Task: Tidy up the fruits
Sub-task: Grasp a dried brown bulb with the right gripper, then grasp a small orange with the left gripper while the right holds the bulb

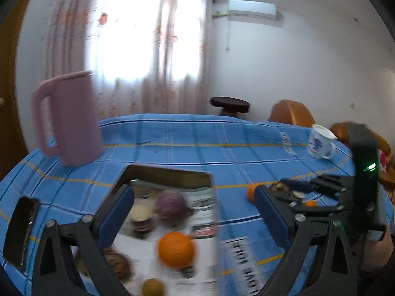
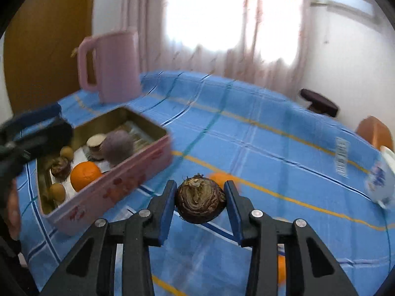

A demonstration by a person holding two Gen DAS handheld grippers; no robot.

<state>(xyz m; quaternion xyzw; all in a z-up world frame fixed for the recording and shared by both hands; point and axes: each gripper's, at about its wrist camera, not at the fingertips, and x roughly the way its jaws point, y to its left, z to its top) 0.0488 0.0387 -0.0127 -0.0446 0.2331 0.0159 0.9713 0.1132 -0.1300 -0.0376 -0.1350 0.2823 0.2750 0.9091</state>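
Observation:
My right gripper [image 2: 200, 197] is shut on a brown, layered round fruit [image 2: 200, 201], both blue pads against its sides, above the blue checked tablecloth. In the left wrist view this gripper [image 1: 280, 188] and the fruit [image 1: 278, 186] are at the right. A pink tin box [image 2: 118, 187] holds an orange [image 2: 85, 175], a purple fruit [image 2: 117, 145] and several small brown ones. My left gripper [image 1: 195, 209] hangs open over that box [image 1: 170, 172], with nothing between its pads. Loose oranges lie on the cloth [image 1: 249, 192] [image 2: 281, 268].
A pink jug [image 1: 71, 120] stands behind the box at the left. A white mug [image 1: 321, 143] sits near the table's right edge. A black flat object [image 1: 21, 231] lies at the near left. A dark stool [image 1: 229, 104] and orange chairs [image 1: 291, 113] stand beyond the table.

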